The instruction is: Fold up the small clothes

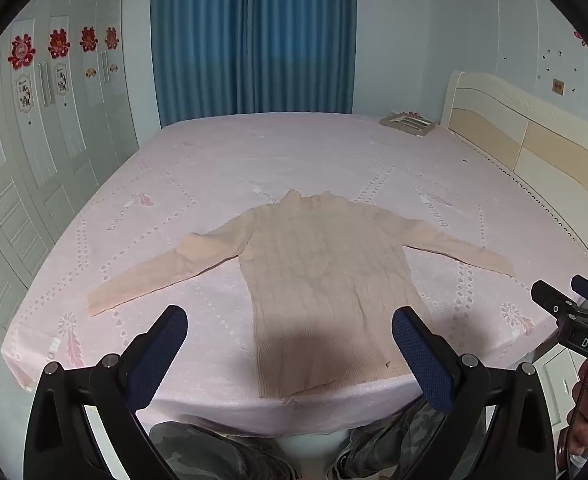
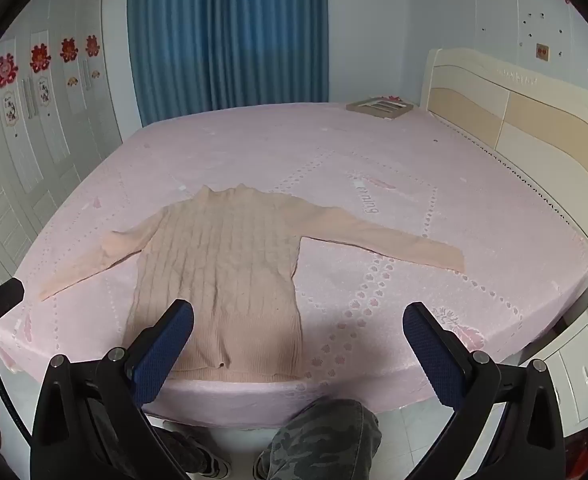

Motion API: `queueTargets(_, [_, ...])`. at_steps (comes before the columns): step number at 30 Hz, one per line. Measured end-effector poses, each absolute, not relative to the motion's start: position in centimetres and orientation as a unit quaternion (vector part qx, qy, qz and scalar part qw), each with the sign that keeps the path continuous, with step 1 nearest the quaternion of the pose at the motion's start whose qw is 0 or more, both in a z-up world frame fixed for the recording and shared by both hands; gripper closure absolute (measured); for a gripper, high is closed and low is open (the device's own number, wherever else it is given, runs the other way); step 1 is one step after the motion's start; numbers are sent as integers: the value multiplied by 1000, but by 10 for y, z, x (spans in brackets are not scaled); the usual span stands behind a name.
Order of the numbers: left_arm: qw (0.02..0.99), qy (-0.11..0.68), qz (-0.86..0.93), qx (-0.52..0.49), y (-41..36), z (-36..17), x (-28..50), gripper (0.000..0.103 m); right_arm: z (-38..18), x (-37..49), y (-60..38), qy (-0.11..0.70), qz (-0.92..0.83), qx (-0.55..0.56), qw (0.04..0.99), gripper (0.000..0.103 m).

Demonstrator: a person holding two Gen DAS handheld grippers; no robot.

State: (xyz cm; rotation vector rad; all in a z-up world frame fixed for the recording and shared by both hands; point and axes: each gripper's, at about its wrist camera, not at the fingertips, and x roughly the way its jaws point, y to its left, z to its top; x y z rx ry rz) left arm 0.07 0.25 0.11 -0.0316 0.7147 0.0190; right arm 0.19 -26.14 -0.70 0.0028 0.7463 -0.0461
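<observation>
A small peach cable-knit sweater (image 1: 317, 276) lies flat on the pink bed, collar away from me, hem at the near edge, both sleeves spread out to the sides. It also shows in the right wrist view (image 2: 222, 272). My left gripper (image 1: 290, 320) is open and empty, held above the hem. My right gripper (image 2: 297, 316) is open and empty, above the sweater's lower right side. The right gripper appears at the right edge of the left wrist view (image 1: 561, 304).
The pink bedsheet (image 1: 254, 160) covers a large bed with a cream headboard (image 1: 533, 148) at right. A flat framed object (image 1: 407, 122) lies at the far corner. Wardrobe doors (image 1: 34, 140) stand left, blue curtains (image 1: 254, 36) behind. My camouflage-trousered legs (image 2: 317, 440) are below.
</observation>
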Motion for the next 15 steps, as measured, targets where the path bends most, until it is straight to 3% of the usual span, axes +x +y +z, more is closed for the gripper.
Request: queueTargets(15, [936,350,2,-12,7,8,-6,0,2,-2,-264,375,-13,20,927,0])
